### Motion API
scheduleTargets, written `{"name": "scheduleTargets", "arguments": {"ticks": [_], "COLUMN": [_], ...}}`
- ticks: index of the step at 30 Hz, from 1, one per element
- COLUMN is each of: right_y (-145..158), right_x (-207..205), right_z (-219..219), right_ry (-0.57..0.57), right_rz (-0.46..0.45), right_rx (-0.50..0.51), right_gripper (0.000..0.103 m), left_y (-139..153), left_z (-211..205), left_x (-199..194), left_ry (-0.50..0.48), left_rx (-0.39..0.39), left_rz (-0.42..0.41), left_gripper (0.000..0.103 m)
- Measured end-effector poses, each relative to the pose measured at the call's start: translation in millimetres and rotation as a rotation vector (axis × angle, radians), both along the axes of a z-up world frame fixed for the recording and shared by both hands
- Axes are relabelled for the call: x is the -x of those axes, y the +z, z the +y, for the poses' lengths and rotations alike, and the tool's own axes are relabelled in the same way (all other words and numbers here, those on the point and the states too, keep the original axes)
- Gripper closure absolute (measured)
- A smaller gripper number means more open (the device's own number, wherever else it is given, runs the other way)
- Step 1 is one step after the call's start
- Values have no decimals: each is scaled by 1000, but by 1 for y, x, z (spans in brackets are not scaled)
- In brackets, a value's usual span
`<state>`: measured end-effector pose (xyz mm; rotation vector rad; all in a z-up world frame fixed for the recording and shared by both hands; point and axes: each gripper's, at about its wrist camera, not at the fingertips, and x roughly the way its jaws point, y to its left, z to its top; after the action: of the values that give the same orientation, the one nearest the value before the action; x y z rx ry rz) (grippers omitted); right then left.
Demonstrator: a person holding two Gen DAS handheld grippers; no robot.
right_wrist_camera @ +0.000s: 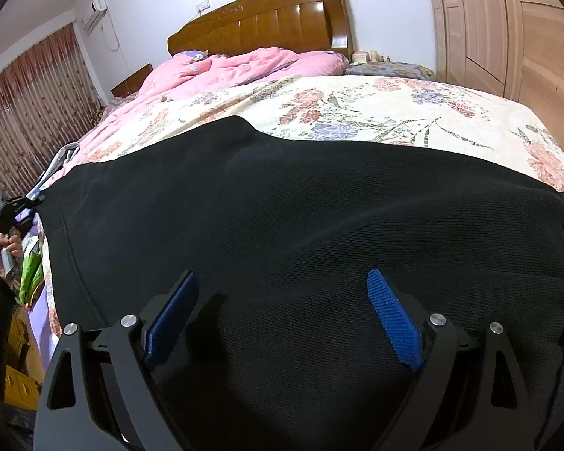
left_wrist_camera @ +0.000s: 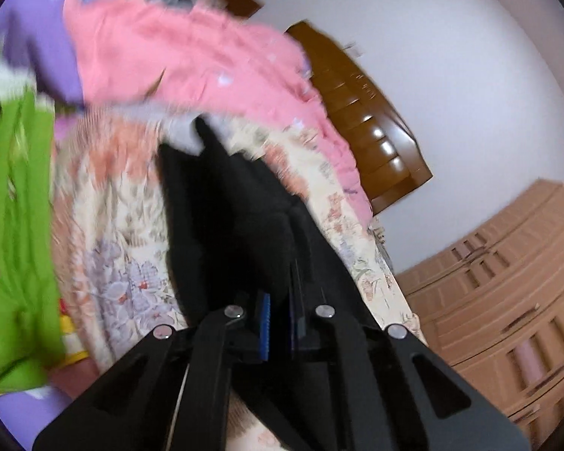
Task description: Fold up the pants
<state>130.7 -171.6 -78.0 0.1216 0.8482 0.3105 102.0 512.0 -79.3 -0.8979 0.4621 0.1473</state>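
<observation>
Left claw (left_wrist_camera: 278, 319): jaws drawn narrow, clamped on black fabric of the pants (right_wrist_camera: 300, 225); seen again at the far left of the right wrist view (right_wrist_camera: 18, 210), at the left end of the garment, with a hand (right_wrist_camera: 7, 248) on its grip. Right claw (right_wrist_camera: 282, 319): jaws spread wide, blue pads (right_wrist_camera: 394, 319) standing apart above the cloth, gripping nothing. Pants: black, spread flat across the near part of the bed, on the floral sheet (right_wrist_camera: 376, 112). Pink quilt (right_wrist_camera: 244, 64): bunched at the far end below the wooden headboard (right_wrist_camera: 267, 18). Wardrobe (right_wrist_camera: 507, 37): right side. Curtains (right_wrist_camera: 37, 94): far left. Left wrist view: blurred and tilted; green item (left_wrist_camera: 15, 225) at its left, not identified. Step in hand, by judgement: first fold being started, one end of the pants pinched, the other not yet taken. Next move calls for the right claw to settle on an edge near it, close on the cloth, then both ends to be carried over together, keeping the fabric flat and edges aligned.
</observation>
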Motion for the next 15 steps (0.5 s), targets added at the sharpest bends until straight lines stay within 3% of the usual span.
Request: {"name": "scheduleTargets", "arguments": {"ticks": [2, 5, 9, 11, 12, 14, 15], "right_y": [0, 0, 0, 0, 0, 0, 1], "right_x": [0, 0, 1, 1, 1, 1, 1], "right_z": [0, 0, 0, -1, -1, 0, 2], "right_ry": [0, 0, 0, 0, 0, -1, -4], "right_rz": [0, 0, -1, 0, 0, 6, 17], "right_rx": [-1, -5, -10, -8, -8, 4, 21], "right_gripper": [14, 14, 14, 14, 14, 14, 14], "left_y": [2, -30, -35, -30, -18, 7, 30], "left_z": [-1, 9, 14, 12, 5, -13, -36], "left_x": [7, -6, -7, -4, 0, 7, 14], "left_ry": [27, -10, -57, -56, -32, 63, 110], "left_rx": [-28, 7, 4, -20, -80, -271, -436], "left_rz": [38, 141, 111, 124, 148, 176, 160], "left_gripper": [96, 95, 87, 71, 63, 21, 14]}}
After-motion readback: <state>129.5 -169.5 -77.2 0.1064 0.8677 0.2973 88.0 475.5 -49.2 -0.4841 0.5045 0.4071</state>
